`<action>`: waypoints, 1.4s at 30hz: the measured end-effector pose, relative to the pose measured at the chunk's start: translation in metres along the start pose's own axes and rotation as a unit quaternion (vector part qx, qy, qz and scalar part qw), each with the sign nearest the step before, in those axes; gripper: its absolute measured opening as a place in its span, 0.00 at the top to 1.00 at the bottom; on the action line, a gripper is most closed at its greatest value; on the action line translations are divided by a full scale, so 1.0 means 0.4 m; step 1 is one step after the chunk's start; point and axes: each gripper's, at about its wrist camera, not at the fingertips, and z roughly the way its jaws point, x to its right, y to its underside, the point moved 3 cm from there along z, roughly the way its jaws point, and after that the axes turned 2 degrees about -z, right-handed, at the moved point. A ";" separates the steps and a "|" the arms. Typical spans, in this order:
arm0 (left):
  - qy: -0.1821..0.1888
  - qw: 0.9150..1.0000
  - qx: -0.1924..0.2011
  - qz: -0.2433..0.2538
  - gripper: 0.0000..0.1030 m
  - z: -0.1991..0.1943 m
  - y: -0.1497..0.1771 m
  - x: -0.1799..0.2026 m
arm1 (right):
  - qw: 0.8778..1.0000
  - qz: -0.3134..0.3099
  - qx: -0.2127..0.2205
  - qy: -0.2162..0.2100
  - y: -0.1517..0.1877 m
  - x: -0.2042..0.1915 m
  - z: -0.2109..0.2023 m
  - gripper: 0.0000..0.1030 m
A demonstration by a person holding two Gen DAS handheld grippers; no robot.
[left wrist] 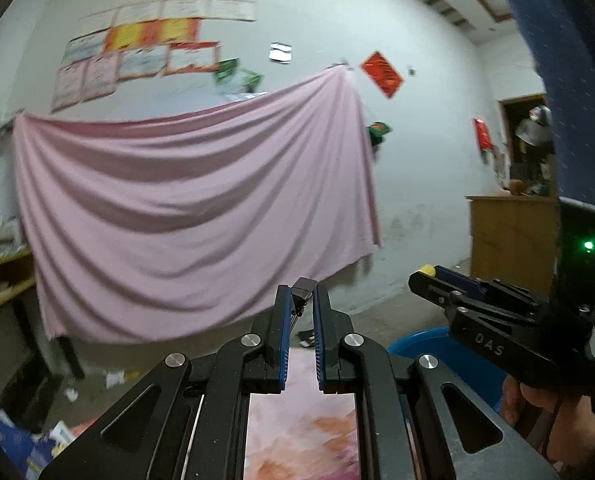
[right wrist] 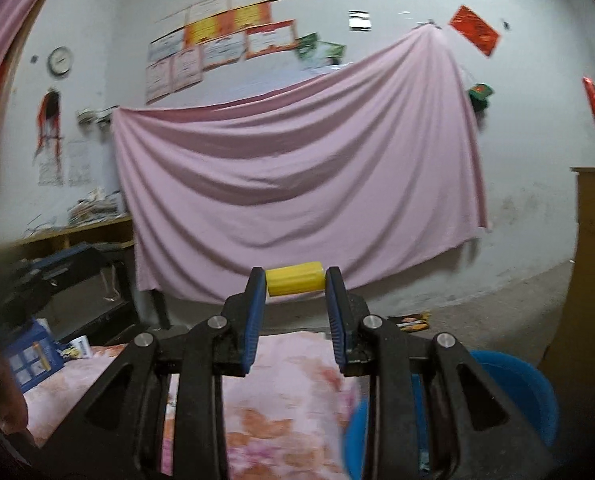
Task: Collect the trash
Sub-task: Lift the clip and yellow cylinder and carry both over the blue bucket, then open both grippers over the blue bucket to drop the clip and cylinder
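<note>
**Both tools raised, each clamped on an item**

Left tool: jaws nearly together, clamped on a small dark object at the fingertips, centre of the left wrist view. The object's identity cannot be determined.

Right tool: jaws partly apart, pads pressing on both ends of a yellow cylinder, which spans the gap crosswise at the fingertips, centre of the right wrist view. The same tool appears at the right edge of the left wrist view, gripped by a hand.

Surroundings: a pink sheet hangs on the wall behind both tools. A floral cloth lies below the fingers. A blue bin sits at the lower right of the right wrist view. Paper scraps lie on the floor, lower left of the left wrist view.
</note>
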 end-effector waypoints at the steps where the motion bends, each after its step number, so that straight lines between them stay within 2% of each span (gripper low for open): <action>1: 0.006 1.000 0.000 0.006 0.92 0.015 -0.003 0.023 | 1.000 0.005 0.002 0.008 -0.003 0.022 -0.010 0.45; 7: 0.045 0.999 -0.017 0.012 0.92 0.111 -0.004 0.132 | 0.999 0.021 -0.002 0.046 -0.009 0.121 -0.053 0.45; 14: 0.095 0.994 -0.060 -0.012 0.92 0.208 0.013 0.228 | 0.995 0.031 -0.054 0.080 0.034 0.206 -0.050 0.45; 18: 0.113 0.990 -0.080 -0.025 0.92 0.242 0.025 0.252 | 0.992 0.043 -0.080 0.088 0.053 0.238 -0.034 0.44; 25: 0.105 0.987 -0.115 -0.035 0.92 0.299 0.037 0.259 | 0.984 0.059 -0.139 0.094 0.098 0.267 0.005 0.44; 33: 0.126 0.975 -0.166 -0.080 0.91 0.353 0.066 0.234 | 0.977 0.080 -0.163 0.108 0.119 0.296 0.013 0.43; 38: 0.124 0.972 -0.181 -0.090 0.76 0.357 0.075 0.223 | 0.976 0.080 -0.164 0.115 0.116 0.295 0.012 0.37; 42: 0.112 0.972 -0.181 -0.096 0.75 0.345 0.074 0.199 | 0.977 0.078 -0.163 0.116 0.116 0.294 0.015 0.35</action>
